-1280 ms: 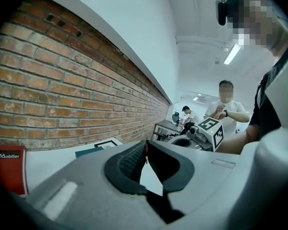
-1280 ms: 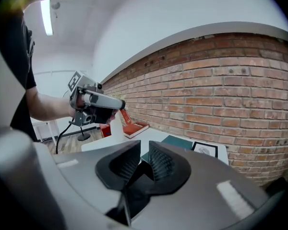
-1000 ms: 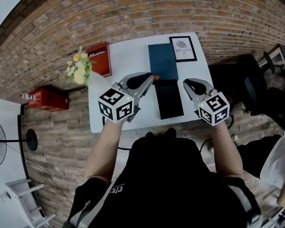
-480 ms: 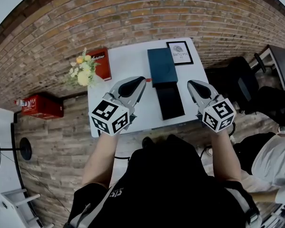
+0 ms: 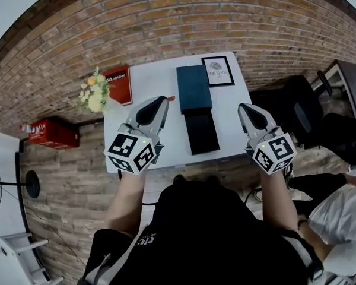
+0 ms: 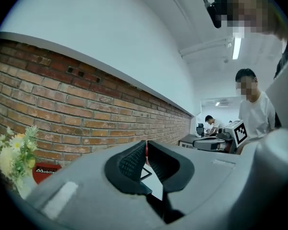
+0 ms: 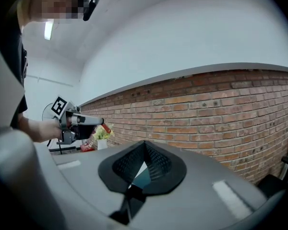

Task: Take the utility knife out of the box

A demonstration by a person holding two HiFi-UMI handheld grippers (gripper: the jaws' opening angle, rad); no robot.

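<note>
From the head view, a white table (image 5: 151, 76) stands against a brick wall. The box (image 5: 194, 88) lies open near the middle of the table, its blue-green part on the far side and its black part on the near side, end to end. A framed picture (image 5: 218, 71) lies just right of the box's far end. A red sign (image 5: 118, 83) and a bunch of flowers (image 5: 94, 94) sit at the table's far left corner. The left gripper (image 5: 164, 101) is held above the table left of the box, and the red tip of the utility knife (image 5: 171, 98) pokes out past its jaws, clear of the box. The right gripper (image 5: 242, 107) is held up right of the box, over the table's right edge.

In the left gripper view, the left gripper (image 6: 146, 145) has its jaws drawn almost together, pinching a thin red strip of the utility knife (image 6: 145, 153) between the ribbed pads. The brick wall (image 6: 86, 114) runs across behind, with the flowers (image 6: 17, 152) and red sign (image 6: 43, 171) low at the left.

In the right gripper view, the right gripper (image 7: 145, 145) has its jaws pressed together with nothing between them. Below the pads a sliver of the box (image 7: 142, 178) shows. At the left, the left gripper (image 7: 101, 122) points level at the brick wall with the utility knife (image 7: 106, 128) sticking out of its tip, in front of the flowers (image 7: 100, 134).
</note>
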